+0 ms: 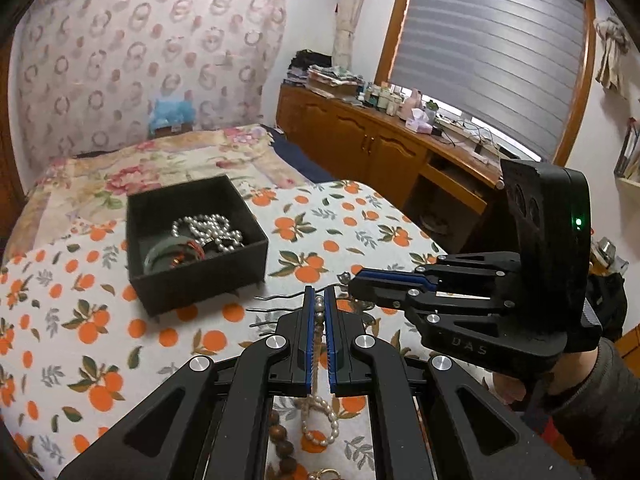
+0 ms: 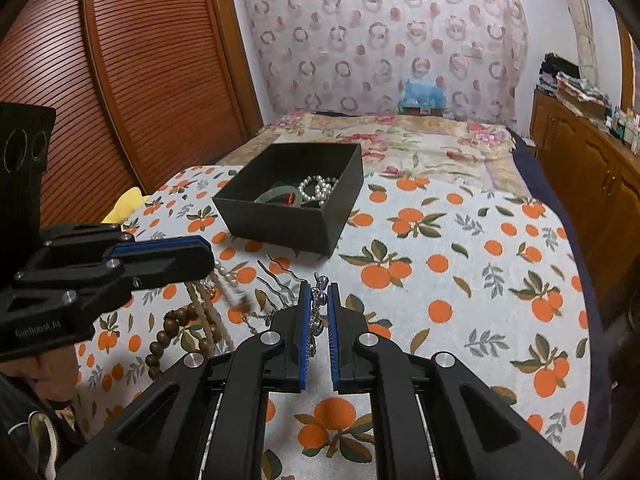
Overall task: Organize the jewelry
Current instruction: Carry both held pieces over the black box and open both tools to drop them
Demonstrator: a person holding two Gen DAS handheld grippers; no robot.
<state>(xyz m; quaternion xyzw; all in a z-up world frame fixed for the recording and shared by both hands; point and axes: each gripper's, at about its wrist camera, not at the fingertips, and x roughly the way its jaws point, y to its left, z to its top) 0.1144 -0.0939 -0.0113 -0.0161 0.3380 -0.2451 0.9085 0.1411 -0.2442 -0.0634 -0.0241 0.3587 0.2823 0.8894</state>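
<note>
A black open box sits on the orange-print cloth and holds a pearl strand and a green bangle. My left gripper is shut on a pearl bracelet that hangs down between its fingers. My right gripper is shut on a silver hair comb with a bow ornament, just above the cloth. A brown bead bracelet and a chain lie on the cloth in front of the box.
The cloth-covered surface stands against a floral bed. Wooden cabinets with clutter run along the right, and a slatted wooden door stands on the left. A yellow item lies at the cloth's left edge.
</note>
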